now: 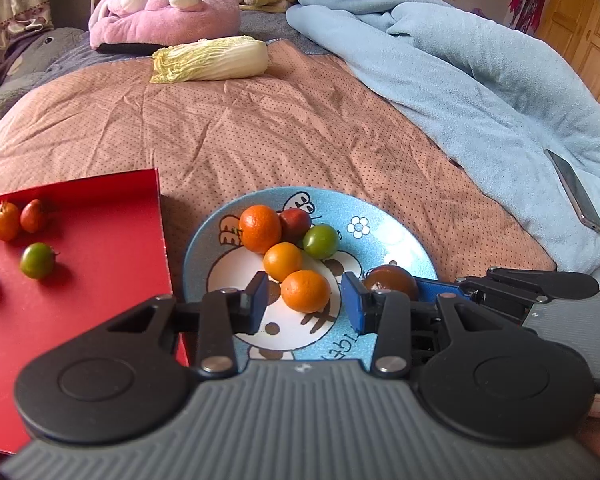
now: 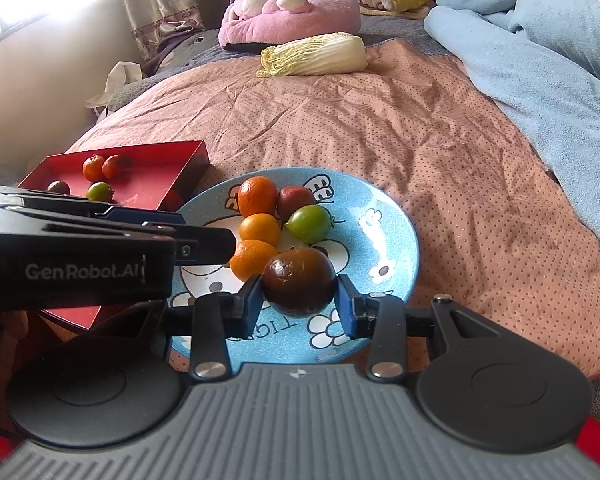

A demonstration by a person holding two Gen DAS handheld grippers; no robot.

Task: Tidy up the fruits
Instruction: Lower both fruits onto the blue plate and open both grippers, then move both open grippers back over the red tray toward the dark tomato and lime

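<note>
Taking the blue cartoon plate (image 1: 400,240) as our landmark, we find to its left a red tray (image 1: 100,300) touching its rim, holding two reddish-orange fruits (image 1: 5,222), a green one (image 1: 37,260) and a dark one (image 2: 58,187). On the plate we see a cluster: a large orange fruit (image 1: 260,227), a dark red one (image 1: 296,222), a green one (image 1: 321,241) and two smaller orange ones (image 1: 283,261). Our left gripper (image 1: 305,300) hangs over the plate's near side with its jaws apart around the nearest orange fruit (image 1: 306,291), gaps showing on both sides. Just right of that, our right gripper (image 2: 299,300) is clamped on a dark brown fruit (image 2: 299,286). Beyond the plate lies a napa cabbage (image 1: 212,59); to its right, a blue blanket (image 1: 460,80) carries a phone (image 1: 576,192).
</note>
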